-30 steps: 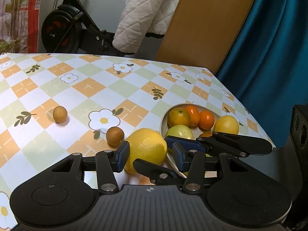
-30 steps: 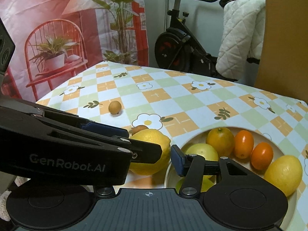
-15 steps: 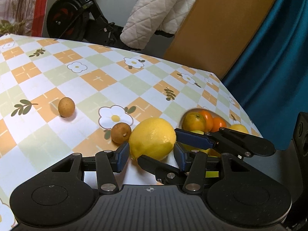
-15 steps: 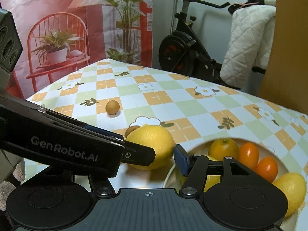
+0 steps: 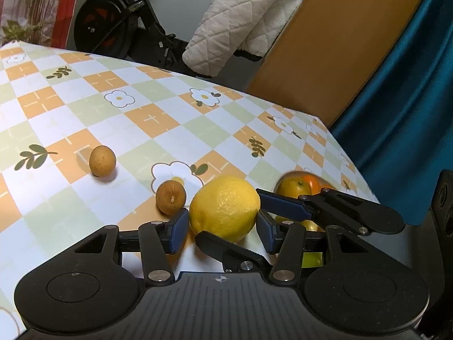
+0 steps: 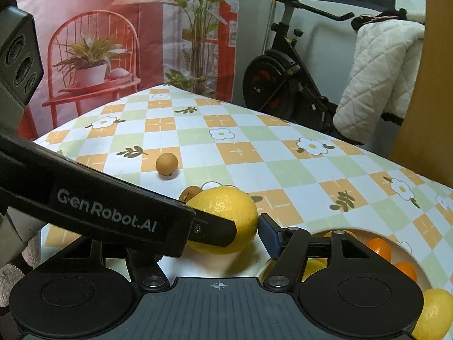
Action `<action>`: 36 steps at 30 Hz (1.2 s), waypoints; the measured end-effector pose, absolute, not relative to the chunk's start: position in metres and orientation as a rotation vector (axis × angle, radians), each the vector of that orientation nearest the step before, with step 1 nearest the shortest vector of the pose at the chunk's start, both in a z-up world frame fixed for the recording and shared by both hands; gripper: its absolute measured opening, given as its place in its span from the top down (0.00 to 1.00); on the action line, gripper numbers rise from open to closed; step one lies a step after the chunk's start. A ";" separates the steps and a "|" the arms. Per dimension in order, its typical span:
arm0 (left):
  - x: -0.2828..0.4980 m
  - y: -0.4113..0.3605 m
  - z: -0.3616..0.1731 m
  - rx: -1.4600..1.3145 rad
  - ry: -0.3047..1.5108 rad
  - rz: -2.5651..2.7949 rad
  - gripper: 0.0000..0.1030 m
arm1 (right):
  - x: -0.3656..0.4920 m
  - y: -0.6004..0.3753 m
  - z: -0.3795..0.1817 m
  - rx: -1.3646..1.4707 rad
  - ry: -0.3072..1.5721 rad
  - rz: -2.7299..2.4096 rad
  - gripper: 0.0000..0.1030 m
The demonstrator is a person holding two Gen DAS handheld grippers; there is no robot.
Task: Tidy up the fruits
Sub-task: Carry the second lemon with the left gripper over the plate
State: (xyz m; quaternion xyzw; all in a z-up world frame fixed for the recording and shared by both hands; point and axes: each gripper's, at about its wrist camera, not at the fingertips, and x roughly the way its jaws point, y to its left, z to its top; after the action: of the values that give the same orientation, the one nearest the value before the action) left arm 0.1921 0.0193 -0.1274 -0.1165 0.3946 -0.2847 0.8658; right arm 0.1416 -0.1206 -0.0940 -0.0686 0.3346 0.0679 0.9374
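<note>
Lemon (image 5: 225,208) sits on the bench (image 5: 85,212) right in front of both cameras, just beside the white bowl (image 6: 407,248) and outside it. Both tools bracket it at once. The left tool (image 5: 223,226) has a blue pad on either side of the fruit, partly open, with slivers of gap showing at each pad, so it is not pinching. The right tool (image 6: 249,231) also stands partly open; its right pad is just off the rind, while its other finger is hidden behind the left tool's arm (so contact on that side I cannot tell).

I judge the lemon firm, fairly heavy for its size, with a waxy pebbled rind that could roll or squirt out of a narrow pinch; taking it across its widest middle looks safest.

Touching the lemon's far side is a small brown fruit (image 5: 170,200), and a second brown fruit (image 5: 102,161) lies farther out. Oranges (image 6: 379,249) and another lemon (image 6: 436,316) fill the bowl.
</note>
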 end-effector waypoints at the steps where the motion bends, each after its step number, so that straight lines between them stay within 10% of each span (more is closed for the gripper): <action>1: 0.189 0.019 -0.127 -0.239 0.826 -0.596 0.47 | 0.138 -0.121 -0.093 -0.121 0.686 0.137 0.43; 36: 0.099 0.018 -0.103 -0.168 0.812 -0.538 0.47 | 0.046 -0.117 -0.081 -0.005 0.655 0.161 0.43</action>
State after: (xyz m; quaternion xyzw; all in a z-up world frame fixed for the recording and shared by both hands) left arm 0.0986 0.0180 -0.1033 -0.0806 0.3896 -0.2581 0.8804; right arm 0.0461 -0.1173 -0.0811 -0.0025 0.3212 0.0790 0.9437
